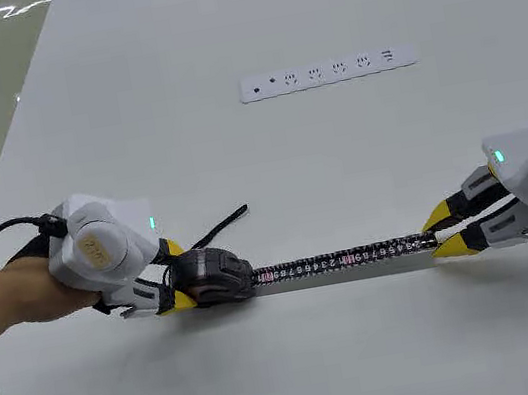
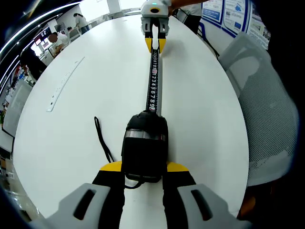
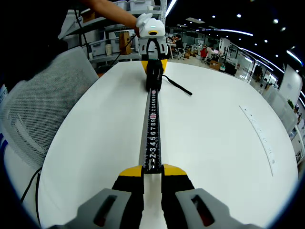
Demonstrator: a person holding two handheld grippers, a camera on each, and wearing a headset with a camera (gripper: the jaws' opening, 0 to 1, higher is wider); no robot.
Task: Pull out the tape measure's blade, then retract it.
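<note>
Head view, tape measure case (image 1: 211,275) at 8 o'clock clamped between left gripper (image 1: 177,273) fingers, blade (image 1: 345,259) extended toward 3 o'clock over white surface (image 1: 340,164), blade tip pinched by right gripper (image 1: 433,238) fingers.

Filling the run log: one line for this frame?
phase: blade extended | left gripper: shut on tape measure | right gripper: shut on blade | also: power strip

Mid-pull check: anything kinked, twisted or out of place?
Nothing stands out. The blade runs straight, without kinks, from the tape measure case in the left tongs to the right tongs pinching its end. The strap lies loose on the table.
</note>
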